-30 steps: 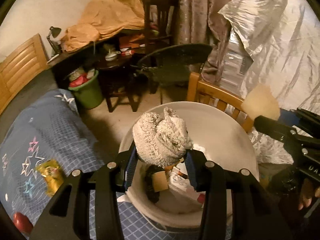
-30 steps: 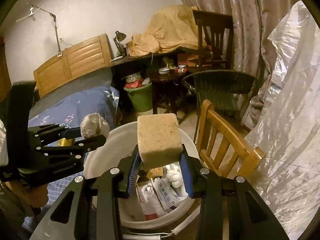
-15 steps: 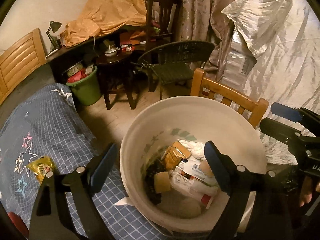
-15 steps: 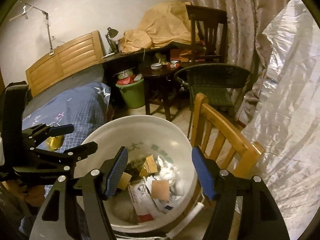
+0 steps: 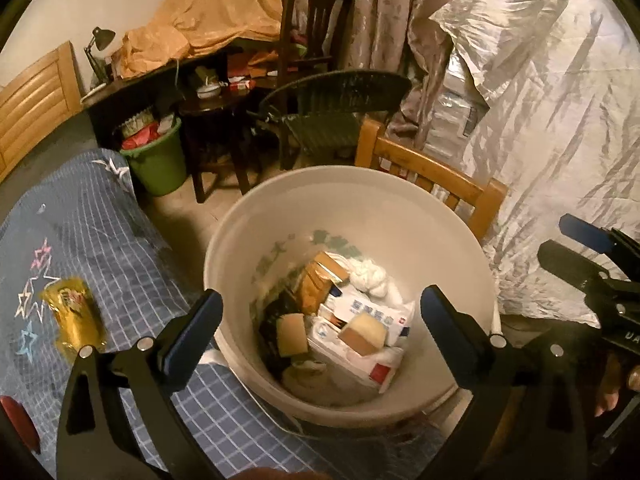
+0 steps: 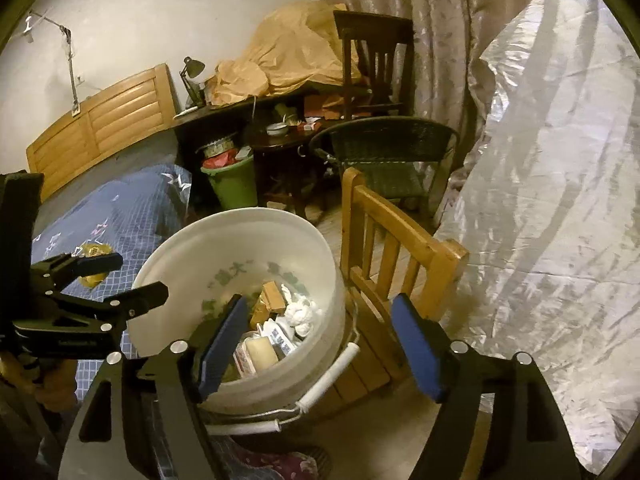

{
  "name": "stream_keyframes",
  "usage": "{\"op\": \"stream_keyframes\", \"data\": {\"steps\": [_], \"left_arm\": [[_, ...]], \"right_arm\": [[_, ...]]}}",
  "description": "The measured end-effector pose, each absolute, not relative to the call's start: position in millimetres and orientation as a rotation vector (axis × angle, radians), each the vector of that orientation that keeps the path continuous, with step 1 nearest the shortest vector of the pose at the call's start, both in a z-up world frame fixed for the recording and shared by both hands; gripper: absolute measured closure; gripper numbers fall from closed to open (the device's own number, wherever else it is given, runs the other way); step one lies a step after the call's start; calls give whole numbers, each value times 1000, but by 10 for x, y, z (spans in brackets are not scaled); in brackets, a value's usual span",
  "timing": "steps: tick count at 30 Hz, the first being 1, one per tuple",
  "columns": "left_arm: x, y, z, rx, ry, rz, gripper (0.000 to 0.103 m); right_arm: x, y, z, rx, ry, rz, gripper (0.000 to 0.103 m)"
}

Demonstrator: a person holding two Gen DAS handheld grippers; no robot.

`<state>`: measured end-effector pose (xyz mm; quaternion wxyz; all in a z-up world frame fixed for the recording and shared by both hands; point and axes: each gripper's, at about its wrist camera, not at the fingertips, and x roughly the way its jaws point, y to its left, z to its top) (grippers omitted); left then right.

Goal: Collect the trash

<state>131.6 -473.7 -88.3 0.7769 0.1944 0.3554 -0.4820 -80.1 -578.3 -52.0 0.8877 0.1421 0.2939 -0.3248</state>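
Observation:
A white bucket holds trash: paper packets, a white wad, and two tan sponge blocks. My left gripper is open and empty above the bucket's near rim. My right gripper is open and empty over the bucket's right side; a sponge block lies inside. A yellow wrapper lies on the blue checked bedspread to the left of the bucket. The right gripper also shows in the left wrist view, and the left gripper in the right wrist view.
A wooden chair stands right against the bucket. A silver cover fills the right. A green bin, a dark table and a wicker chair stand behind. A red object lies at the bedspread's lower left.
Both grippers opened. The grey-white wad left the left gripper and the sponge block left the right gripper; a sponge block now lies on the trash in the bucket.

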Motion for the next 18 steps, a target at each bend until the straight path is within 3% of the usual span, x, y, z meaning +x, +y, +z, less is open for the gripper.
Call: {"op": "stream_keyframes", "data": {"steps": [8, 18], "left_arm": [[1170, -4645, -813, 417, 675, -1062, 6], [1326, -4593, -873, 376, 767, -994, 6]], "right_arm": [[-892, -5779, -501, 316, 601, -676, 21], [-735, -5650, -533, 306, 637, -613, 21]]}}
